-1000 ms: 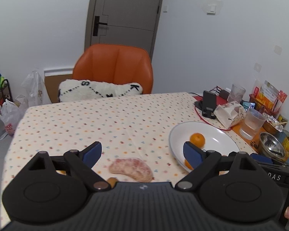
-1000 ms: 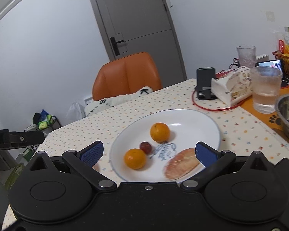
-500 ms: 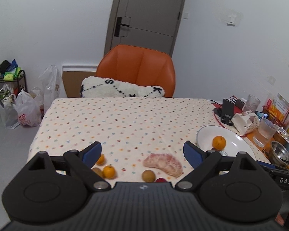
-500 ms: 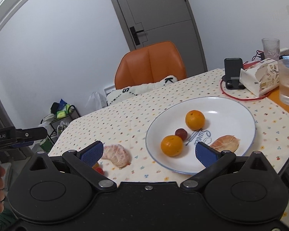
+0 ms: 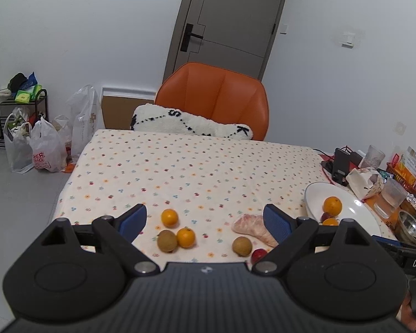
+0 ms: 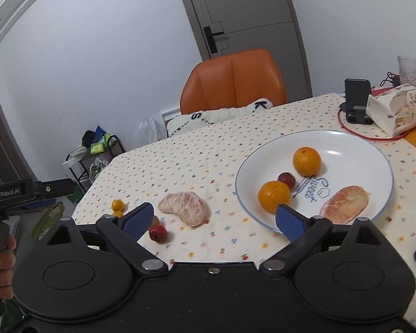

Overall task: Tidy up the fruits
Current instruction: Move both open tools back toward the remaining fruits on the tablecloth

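1. Left gripper [image 5: 204,217]: fingers spread wide, nothing between them, held above the near edge of the table [image 5: 197,166].
2. Right gripper [image 6: 215,217]: fingers likewise spread and empty, hovering at the near rim of the plate [image 6: 346,138].
3. Still loose on the cloth, left to right in the left wrist view: upper orange [image 5: 169,217], brown fruit [image 5: 167,240] touching a second orange [image 5: 185,237], another brown fruit [image 5: 241,246], red fruit [image 5: 259,254], peeled pomelo wedge [image 5: 253,229].
4. Already on the plate, per the right wrist view: near orange [image 6: 274,196], small dark red fruit [image 6: 286,179], far orange [image 6: 307,161], second pomelo wedge [image 6: 345,204].
5. Judged roughly four in, six left; well short of done.
6. Shown only by the left view: both brown fruits and the whole left cluster. From the right wrist, only two small oranges [image 6: 117,204] visible there, the lower half hidden behind the finger.
7. Shown only by the right view: the plated pomelo wedge and the plate's printed lettering; in the left view the plate sat partly hidden behind the finger, so probably incomplete.
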Tool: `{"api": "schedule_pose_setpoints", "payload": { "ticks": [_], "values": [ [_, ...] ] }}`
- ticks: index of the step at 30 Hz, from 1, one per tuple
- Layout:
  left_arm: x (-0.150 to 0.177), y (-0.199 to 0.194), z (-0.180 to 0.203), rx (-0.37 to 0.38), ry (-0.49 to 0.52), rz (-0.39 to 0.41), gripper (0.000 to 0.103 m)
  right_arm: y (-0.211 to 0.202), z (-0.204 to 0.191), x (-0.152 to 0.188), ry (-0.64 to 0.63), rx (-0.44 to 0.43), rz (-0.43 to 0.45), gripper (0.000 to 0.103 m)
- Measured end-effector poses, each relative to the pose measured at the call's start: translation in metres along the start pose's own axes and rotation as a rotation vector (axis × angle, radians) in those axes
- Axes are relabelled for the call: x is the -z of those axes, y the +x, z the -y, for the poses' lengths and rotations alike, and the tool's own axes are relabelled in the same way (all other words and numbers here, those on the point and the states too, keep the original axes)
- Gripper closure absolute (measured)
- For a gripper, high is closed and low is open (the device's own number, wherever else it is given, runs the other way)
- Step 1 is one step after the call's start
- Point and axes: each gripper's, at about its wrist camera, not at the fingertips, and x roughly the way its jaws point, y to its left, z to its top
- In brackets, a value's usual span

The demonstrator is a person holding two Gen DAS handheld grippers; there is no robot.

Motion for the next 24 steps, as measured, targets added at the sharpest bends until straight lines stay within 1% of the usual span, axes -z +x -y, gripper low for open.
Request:
{"api": "schedule_pose_setpoints", "payload": {
  "ticks": [5,10,12,20,24],
  "values": [
    [0.006,0.006,-0.012,-0.007,-0.016,-0.006,0.018,0.008,-0.009,0.001,-0.01,-0.014,-0.014,0.017],
    [0.012,0.017,-0.022,-0.009,-0.04,-0.031,0.034,0.019,-0.017,0.003,-0.024,-0.031,-0.036,0.022],
    [0.014,0.023,-0.025,-0.01,-0.048,-0.041,0.037,0.023,-0.02,0.004,-0.028,-0.036,-0.045,0.023],
    [0.02,0.043,-0.029,-0.006,-0.051,-0.072,0.042,0.04,-0.029,0.007,-0.035,-0.056,-0.078,0.029],
    [0.023,0.054,-0.033,-0.012,-0.053,-0.09,0.047,0.048,-0.032,0.008,-0.04,-0.067,-0.093,0.032]
  ]
}}
